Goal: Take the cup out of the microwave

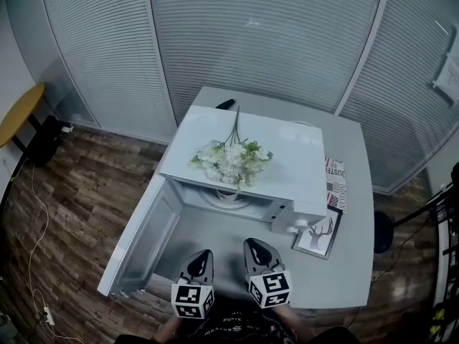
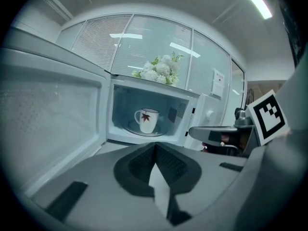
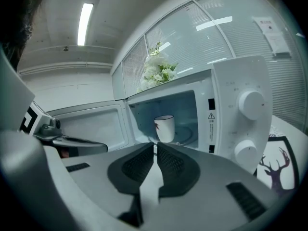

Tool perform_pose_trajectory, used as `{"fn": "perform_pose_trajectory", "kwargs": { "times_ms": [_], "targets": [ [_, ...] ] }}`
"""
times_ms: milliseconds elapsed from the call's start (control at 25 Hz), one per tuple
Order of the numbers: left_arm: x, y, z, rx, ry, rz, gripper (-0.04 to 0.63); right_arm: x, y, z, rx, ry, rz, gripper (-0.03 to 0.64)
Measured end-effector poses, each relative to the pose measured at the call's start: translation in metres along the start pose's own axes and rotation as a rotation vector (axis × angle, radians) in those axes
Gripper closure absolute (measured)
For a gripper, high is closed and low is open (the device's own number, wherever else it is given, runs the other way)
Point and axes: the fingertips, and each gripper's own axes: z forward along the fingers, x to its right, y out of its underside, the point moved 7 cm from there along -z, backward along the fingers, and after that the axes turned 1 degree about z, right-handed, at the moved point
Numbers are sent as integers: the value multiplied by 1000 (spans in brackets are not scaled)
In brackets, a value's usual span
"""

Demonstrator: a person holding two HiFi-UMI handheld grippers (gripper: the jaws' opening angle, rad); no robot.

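Now, cup [image 2: 147, 121] upright inside microwave [image 2: 210, 113], handle [image 2: 137, 115] toward open door [image 2: 48, 124].

Looks like an office room, not a kitchen. Glass partition walls [image 1: 265, 41] with blinds all round, a paper notice [image 3: 273, 32] stuck on one, a strip light [image 3: 84, 17] on the ceiling, wood-look floor [image 1: 79, 213] with loose cables [image 1: 37, 242]. The microwave [image 1: 287, 156] just sits on a plain grey table [image 1: 351, 264], flowers [image 1: 229, 160] on top.
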Motion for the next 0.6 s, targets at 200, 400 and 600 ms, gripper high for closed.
{"fn": "perform_pose_trajectory", "kwargs": {
  "times_ms": [200,400,600],
  "targets": [
    [-10,-7,3,-4,18,9,590,0,-6,7,-13,7,-5,534],
    [-16,-9,3,-7,36,17,591,0,-13,16,7,21,15,460],
    [-23,-11,1,-3,39,14,591,0,-24,34,23,30,8,359]
  ]
}}
